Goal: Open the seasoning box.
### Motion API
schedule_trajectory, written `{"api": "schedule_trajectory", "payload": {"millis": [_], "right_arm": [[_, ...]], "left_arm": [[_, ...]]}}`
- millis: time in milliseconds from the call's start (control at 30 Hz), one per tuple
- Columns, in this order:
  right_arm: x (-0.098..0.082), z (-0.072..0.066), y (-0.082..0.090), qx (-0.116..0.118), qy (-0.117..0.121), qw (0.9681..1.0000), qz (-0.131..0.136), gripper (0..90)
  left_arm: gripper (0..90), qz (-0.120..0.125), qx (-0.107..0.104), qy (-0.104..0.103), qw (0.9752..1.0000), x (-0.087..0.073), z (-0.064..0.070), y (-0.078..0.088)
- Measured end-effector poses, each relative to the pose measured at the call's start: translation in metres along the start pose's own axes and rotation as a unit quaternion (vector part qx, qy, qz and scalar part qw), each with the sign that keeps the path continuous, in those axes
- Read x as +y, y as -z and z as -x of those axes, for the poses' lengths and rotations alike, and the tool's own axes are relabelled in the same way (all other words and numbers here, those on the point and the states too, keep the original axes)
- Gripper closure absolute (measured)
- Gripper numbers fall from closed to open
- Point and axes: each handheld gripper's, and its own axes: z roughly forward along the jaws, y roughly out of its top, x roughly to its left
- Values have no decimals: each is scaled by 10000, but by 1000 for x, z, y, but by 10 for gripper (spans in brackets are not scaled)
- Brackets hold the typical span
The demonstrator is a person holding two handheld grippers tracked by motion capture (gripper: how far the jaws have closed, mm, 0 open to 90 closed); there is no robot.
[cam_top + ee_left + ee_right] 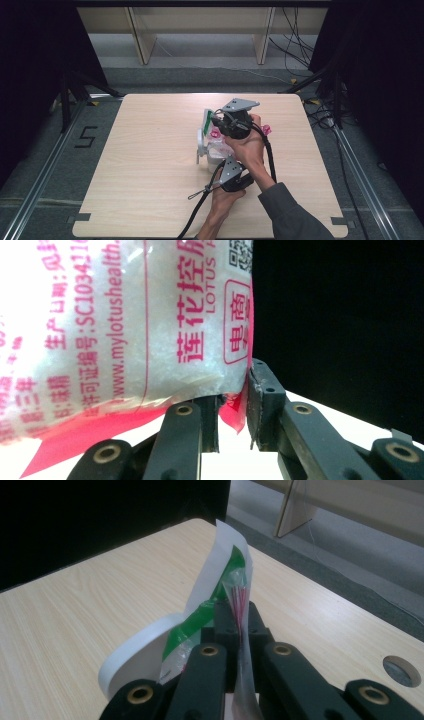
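The bag [135, 325] carries red print on clear film over white grains. In the left gripper view the writing runs sideways up the pack: "www.mylotushealth" in part, a code beginning "SC1034", the word "LOTUS" under large Chinese characters, a boxed pair of characters at the seam, and the corner of a QR code at the top edge. None of this can be read from the high view, where the bag [216, 149] is a pale lump with pink patches, held up over the middle of the bench [150, 165] between the two hands.

The left claw [233, 412] has its jaws close together on the bag's red bottom corner; a flap of the red seam sits pinched between the pads. From above, the left claw [223, 175] lies at the near end of the bag, in the left hand [222, 197].

The right claw [239, 625] is fully closed on a thin edge of film marked with fine red lines. Just left of it in the right gripper view rises a white sheet with a green band [212, 605], curling down into a rounded white rim; whether this belongs to the same bag I cannot tell. The high view shows that white and green piece [202, 135] standing at the bag's left, with the right claw [219, 122] at the far end, in the right hand [247, 145].

The right gripper view also catches a round hole [400, 670] in the bench top.
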Motion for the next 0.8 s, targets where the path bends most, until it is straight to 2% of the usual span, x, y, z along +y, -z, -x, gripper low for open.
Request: {"api": "schedule_trajectory", "payload": {"millis": [67,100,133,167,233,367,400,433,500,533,567,600,633,700,767,800], "right_arm": [[1,1,3,20,34,10000,2,900],[1,0,4,48,-15,10000,41,900],[0,0,5,-11,-77,9999,113,900],[1,0,7,-17,-43,9999,103,900],[1,1,9,47,-34,9999,150,900],[1,5,16,25,-186,9995,267,900],[1,7,18,73,-148,9995,254,900],[0,8,21,47,-240,9994,229,900],[-2,12,24,88,-235,9990,371,900],[-3,12,26,141,-369,9985,389,900],[-3,13,28,131,-263,9989,373,900],[-4,13,31,80,-300,9987,396,900],[-5,13,34,123,-374,9984,398,900],[-7,16,37,143,-329,9982,477,900],[-8,17,40,200,-372,9976,552,900],[-8,16,42,171,-465,9970,593,900]], "left_arm": [[762,-41,25,66,10000,0,0,0],[761,-124,42,9,9999,0,-1,1],[760,-113,36,43,9999,-1,-1,1],[758,-117,53,63,9999,-1,-1,0],[757,-113,76,89,9999,-1,-2,0],[744,-253,136,130,9995,-3,-4,1],[742,-244,107,208,9994,-3,-4,1],[742,-215,93,238,9994,-3,-5,0],[739,-253,125,188,9994,-4,-4,0],[739,-269,131,185,9994,-5,-3,-1],[737,-298,136,176,9993,-5,-4,-1],[737,-326,147,140,9993,-5,-4,-1],[734,-342,152,138,9992,-5,-4,-1],[731,-321,168,134,9993,-6,-4,-1],[727,-320,178,171,9992,-6,-4,-2],[724,-368,196,136,9990,-6,-5,-1]]}}
